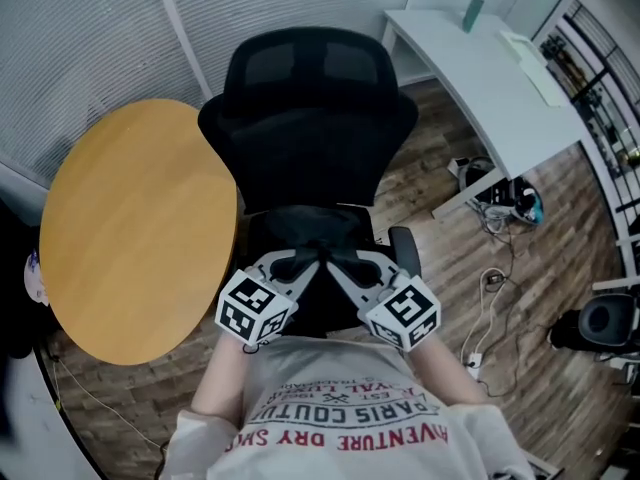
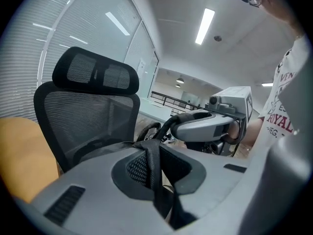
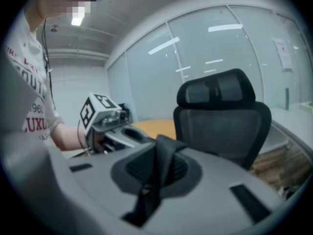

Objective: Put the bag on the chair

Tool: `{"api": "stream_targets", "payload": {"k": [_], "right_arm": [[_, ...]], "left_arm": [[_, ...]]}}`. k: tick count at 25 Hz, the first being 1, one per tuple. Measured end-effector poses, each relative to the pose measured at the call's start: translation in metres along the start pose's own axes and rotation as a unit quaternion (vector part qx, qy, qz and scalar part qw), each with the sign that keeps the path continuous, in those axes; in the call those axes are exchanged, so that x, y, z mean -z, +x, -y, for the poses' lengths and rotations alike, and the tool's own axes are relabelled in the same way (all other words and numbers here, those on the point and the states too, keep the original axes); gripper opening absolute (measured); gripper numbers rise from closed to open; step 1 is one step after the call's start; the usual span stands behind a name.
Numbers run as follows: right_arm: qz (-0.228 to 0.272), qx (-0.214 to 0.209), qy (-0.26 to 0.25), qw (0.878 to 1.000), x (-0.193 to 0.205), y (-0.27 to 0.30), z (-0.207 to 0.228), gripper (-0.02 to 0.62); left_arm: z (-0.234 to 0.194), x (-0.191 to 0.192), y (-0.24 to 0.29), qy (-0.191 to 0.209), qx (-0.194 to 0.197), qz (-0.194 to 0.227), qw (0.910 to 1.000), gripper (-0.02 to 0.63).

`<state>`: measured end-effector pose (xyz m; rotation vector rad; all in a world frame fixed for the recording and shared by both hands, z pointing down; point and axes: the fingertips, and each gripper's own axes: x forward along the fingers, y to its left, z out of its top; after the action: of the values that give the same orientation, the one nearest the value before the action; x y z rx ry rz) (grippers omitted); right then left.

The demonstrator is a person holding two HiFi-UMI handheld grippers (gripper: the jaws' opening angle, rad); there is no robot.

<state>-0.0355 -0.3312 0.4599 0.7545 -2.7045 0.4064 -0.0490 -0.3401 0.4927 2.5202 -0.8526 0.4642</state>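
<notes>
Pinching a black webbing strap between nearly closed jaws, the left gripper is held just in front of the person's printed shirt. The right gripper sits close beside it, tips almost meeting, and its jaws are likewise clamped on a black strap, which runs up through the gap and folds over. In each gripper view the other gripper shows just beyond the strap, held in a bare hand.

Below the tips hangs the bag, over the seat of the chair. It is black against the black seat, so I cannot tell whether it rests on the cushion or hangs just above it. The chair faces the person, its mesh backrest and headrest upright behind the seat, one armrest showing on the right.

A round wooden table stands just left of the chair, its edge close to the backrest. Farther off to the right is a white desk with a green bottle on it, and cables lie on the wooden floor beneath.
</notes>
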Motion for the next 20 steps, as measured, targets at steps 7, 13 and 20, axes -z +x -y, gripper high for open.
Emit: {"api": "stream_targets", "payload": {"k": [7, 13, 20], "right_arm": [[-0.014, 0.009, -0.002, 1.000, -0.019, 0.041, 0.031, 0.044], [-0.024, 0.014, 0.012, 1.000, -0.022, 0.071, 0.061, 0.044], [-0.049, 0.012, 0.032, 0.998, -0.001, 0.086, 0.076, 0.044]], "left_arm": [[-0.053, -0.020, 0.011, -0.014, -0.010, 0.011, 0.9998, 0.058], [-0.088, -0.025, 0.027, -0.027, -0.012, 0.005, 0.9996, 0.059], [-0.106, -0.008, 0.042, -0.047, 0.002, -0.009, 0.9989, 0.060]]}}
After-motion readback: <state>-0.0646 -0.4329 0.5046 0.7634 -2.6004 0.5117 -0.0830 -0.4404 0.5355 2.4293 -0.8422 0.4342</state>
